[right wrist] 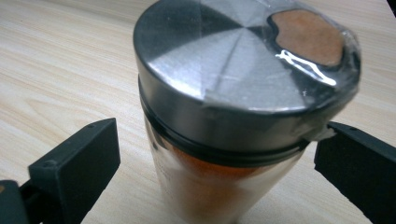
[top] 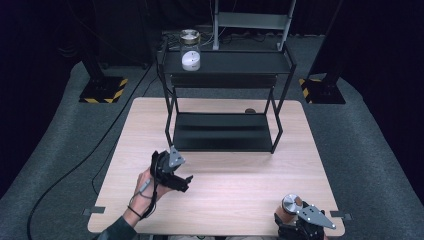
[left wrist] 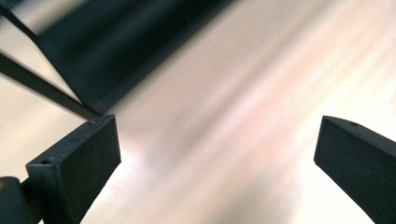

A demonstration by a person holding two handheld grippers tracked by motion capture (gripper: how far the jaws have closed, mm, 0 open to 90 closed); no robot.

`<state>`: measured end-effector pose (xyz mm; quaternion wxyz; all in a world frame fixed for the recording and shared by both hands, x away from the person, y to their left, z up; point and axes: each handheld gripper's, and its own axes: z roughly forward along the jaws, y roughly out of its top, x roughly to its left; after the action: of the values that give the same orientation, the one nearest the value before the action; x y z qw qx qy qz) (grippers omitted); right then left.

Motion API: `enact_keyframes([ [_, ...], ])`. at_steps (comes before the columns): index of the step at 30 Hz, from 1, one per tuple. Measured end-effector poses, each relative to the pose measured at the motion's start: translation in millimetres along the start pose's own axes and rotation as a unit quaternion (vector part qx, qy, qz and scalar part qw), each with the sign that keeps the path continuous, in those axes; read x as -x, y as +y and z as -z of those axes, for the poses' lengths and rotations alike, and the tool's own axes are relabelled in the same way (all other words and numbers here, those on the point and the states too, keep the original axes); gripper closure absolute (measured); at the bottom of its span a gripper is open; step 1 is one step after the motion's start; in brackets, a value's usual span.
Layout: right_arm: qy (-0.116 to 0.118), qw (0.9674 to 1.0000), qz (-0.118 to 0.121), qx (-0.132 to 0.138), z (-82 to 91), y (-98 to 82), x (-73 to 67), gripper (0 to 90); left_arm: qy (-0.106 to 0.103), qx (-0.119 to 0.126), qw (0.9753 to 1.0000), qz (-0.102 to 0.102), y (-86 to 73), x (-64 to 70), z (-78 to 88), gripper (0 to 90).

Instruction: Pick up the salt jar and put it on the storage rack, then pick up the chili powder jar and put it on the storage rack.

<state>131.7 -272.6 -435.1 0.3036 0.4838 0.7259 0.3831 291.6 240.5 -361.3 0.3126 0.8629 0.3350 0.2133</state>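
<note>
A clear jar (right wrist: 219,154) with orange-brown contents and a brushed-metal lid (top: 291,202) stands on the wooden table (top: 235,185) near its front right corner. My right gripper (right wrist: 217,140) is open around it, one jaw on each side; in the high view the right gripper (top: 291,211) sits at the table's front edge. A hand holds my left gripper (top: 186,182) front left, open, with nothing between the jaws; the left gripper (left wrist: 217,140) looks over bare table. A second jar (top: 190,50) holding something white stands on the top tier of the black shelf (top: 225,62).
The black two-tier shelf has a bare lower tier (top: 222,131), whose corner (left wrist: 93,70) shows at the upper left of the left gripper view. A small brown round thing (top: 250,111) lies on the table behind the shelf. Hazard-striped bases (top: 102,92) stand on the floor beyond.
</note>
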Motion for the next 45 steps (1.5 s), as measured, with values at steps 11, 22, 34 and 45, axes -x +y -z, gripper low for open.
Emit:
enact_keyframes([
  [11,-0.001,1.0000,0.003,0.001,1.3,1.1,-1.7,0.0,-0.017,0.002,0.9973,0.072,-57.6,20.8,-22.3,0.0],
  [22,0.002,1.0000,0.004,-0.001,-0.2,3.2,-4.0,0.0,-0.016,0.009,0.9947,0.101,-73.8,22.6,-29.6,0.0],
  [34,0.013,0.9998,-0.009,-0.008,-8.4,4.1,0.3,0.0,-0.010,0.014,0.9945,0.104,-76.4,25.7,-29.5,0.0],
  [45,0.016,0.9994,-0.031,0.004,-12.7,-3.0,5.6,13.0,-0.010,0.013,0.9946,0.102,-76.3,25.5,-29.4,0.0],
])
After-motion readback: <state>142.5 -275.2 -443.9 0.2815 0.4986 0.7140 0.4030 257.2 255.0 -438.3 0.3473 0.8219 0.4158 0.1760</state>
